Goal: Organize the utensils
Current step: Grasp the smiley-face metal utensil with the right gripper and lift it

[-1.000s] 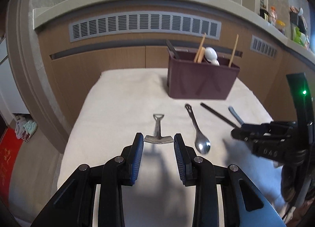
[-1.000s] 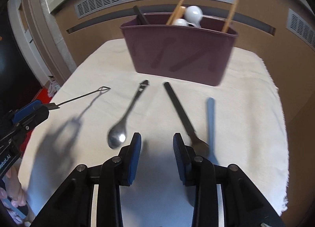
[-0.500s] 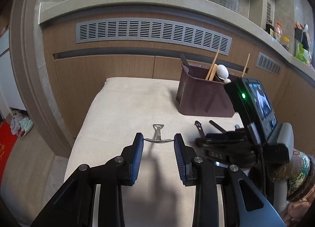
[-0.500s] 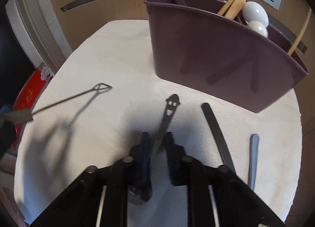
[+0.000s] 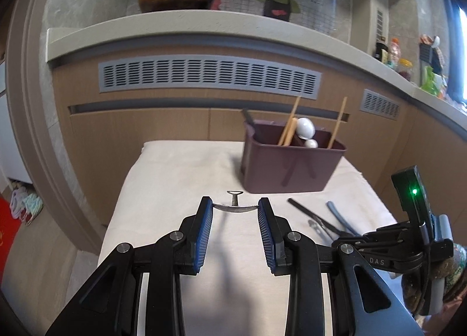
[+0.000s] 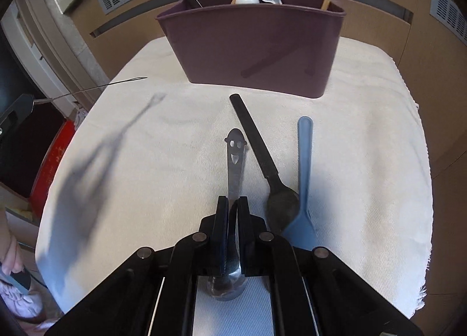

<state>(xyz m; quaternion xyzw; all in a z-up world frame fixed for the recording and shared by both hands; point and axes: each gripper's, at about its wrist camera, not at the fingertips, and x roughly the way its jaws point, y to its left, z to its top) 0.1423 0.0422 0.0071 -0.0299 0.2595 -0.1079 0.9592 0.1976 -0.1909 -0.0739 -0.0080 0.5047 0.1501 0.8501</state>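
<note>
My left gripper (image 5: 235, 207) is shut on the blade of a small metal shovel-shaped spoon (image 5: 234, 206) and holds it above the cloth, handle pointing away. It shows at the left of the right wrist view (image 6: 96, 88). My right gripper (image 6: 232, 204) is shut on a steel spoon with a smiley-face handle (image 6: 235, 158), its bowl under the fingers. A black spoon (image 6: 258, 148) and a blue spoon (image 6: 304, 166) lie on the white cloth (image 6: 364, 137) to its right. A maroon holder (image 6: 256, 44) (image 5: 290, 166) stands at the back with chopsticks and white spoons inside.
A wooden cabinet wall with vent grilles (image 5: 208, 80) runs behind the table. A counter ledge (image 5: 204, 25) above carries a pot. The cloth's edges drop off at left and right. A red item (image 6: 51, 161) sits on the floor at left.
My left gripper has lifted the shovel spoon off the cloth. My right gripper has closed on the smiley spoon and turned to face the holder squarely.
</note>
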